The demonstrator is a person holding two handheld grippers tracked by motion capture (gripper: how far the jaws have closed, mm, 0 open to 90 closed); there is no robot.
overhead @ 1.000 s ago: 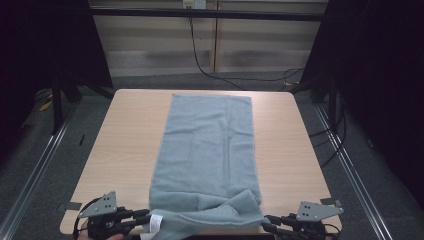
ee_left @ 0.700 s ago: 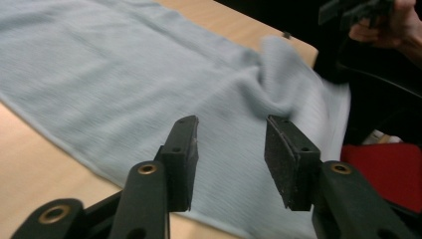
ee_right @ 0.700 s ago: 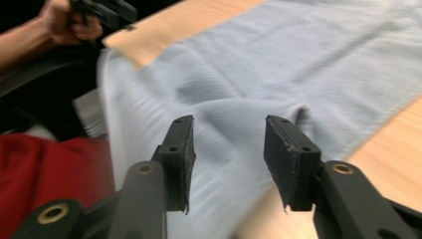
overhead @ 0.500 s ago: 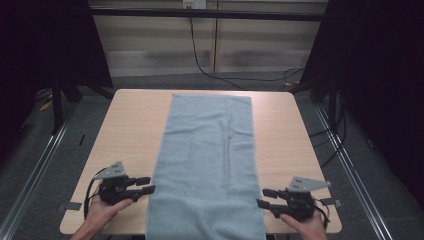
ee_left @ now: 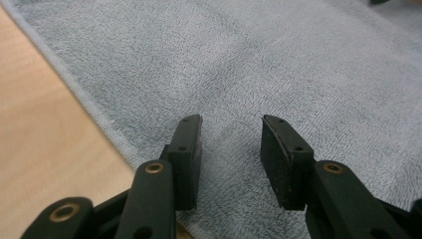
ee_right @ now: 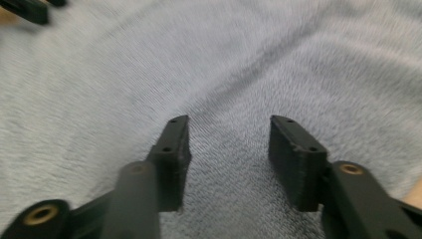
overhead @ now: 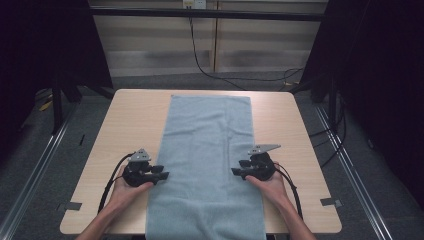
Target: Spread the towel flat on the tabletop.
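The long grey-blue terry cloth towel (overhead: 207,165) lies flat down the middle of the light wooden bench (overhead: 125,125), running from the upper centre of the high view to the bottom edge, where it hangs over the near rim. A second ago its near end was bunched and folded at the lower centre of the frame between both grippers; half a second ago it was already spread smooth, and it lies the same now.

The left gripper (overhead: 162,176) has moved up from the lower left corner of the frame to the towel's left edge at mid-height. Its jaws were opening and have just narrowed a little; in the left gripper view (ee_left: 231,144) they stand apart over the towel's hem with only a gap between them, gripping nothing.

The right gripper (overhead: 236,171) has come up from the lower right to the towel's right edge. Its jaws have just been opening, and in the blurred right gripper view (ee_right: 229,144) they stand well apart above the cloth, holding nothing.
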